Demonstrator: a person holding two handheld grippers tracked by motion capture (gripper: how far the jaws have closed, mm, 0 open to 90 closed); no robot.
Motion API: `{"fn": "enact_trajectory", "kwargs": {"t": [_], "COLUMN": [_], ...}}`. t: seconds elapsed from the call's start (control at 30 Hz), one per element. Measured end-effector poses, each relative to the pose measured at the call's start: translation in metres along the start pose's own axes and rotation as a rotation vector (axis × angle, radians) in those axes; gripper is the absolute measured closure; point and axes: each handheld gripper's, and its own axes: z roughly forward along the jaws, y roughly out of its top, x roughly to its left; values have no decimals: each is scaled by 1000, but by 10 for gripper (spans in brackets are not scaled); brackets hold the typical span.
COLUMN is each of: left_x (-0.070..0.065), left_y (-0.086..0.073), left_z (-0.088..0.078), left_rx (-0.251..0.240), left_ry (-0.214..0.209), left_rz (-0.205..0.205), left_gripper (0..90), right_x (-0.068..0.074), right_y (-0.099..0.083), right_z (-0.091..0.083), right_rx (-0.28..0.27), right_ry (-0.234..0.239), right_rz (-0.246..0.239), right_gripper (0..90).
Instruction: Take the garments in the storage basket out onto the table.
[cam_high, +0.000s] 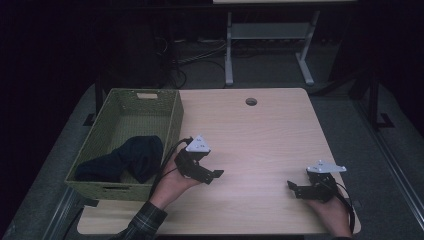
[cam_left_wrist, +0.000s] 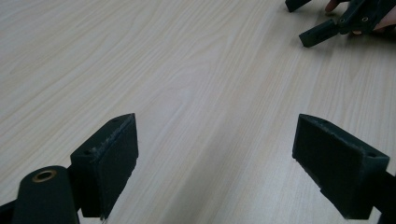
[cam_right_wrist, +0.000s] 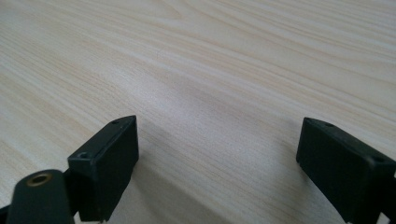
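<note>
The person's plaid sleeve (cam_high: 145, 222) comes in at the bottom edge of the high view, and its hand holds the left tongs (cam_high: 212, 176) low over the pale wooden desk (cam_high: 260, 135). In the left gripper view the jaws of these tongs stand wide apart with bare desk between them, and the right tongs (cam_left_wrist: 322, 21) show farther off at the top right. The right tongs (cam_high: 294, 188) hover near the desk's right front corner, their jaws also spread wide over bare wood in the right gripper view. The dark blue cloth (cam_high: 125, 160) lies bundled in the green woven basket (cam_high: 172, 125) at the desk's left side, just beside the left tongs across the basket's wall, and well apart from the right tongs.
</note>
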Motion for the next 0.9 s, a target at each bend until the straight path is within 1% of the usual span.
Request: {"fn": "enact_trajectory", "kwargs": {"t": [0.17,0.23,0.33,0.37,0.53,0.63,0.73,0.9], "left_x": [1,1,3,4,9,11,14,19], "left_y": [5,7,10,10,12,13,15,18], "left_z": [-5,-6,-11,-13,-20,-25,-30,-39], "left_rx": [-1,4,3,7,3,3,1,3], "left_ry": [-11,-5,0,3,6,2,0,11], "left_rz": [3,14,13,19,7,7,-6,-1], "left_gripper": [140,140,140,140,140,140,140,140], "right_x": [0,0,0,0,0,0,0,0], "right_y": [0,0,0,0,0,0,0,0], "right_z": [0,0,0,0,0,0,0,0], "right_rx": [0,0,0,0,0,0,-1,0], "right_ry": [1,2,2,1,2,2,2,2], "right_rz": [1,-1,0,0,0,1,-2,-2], "right_gripper": [126,126,126,126,126,126,126,126]}}
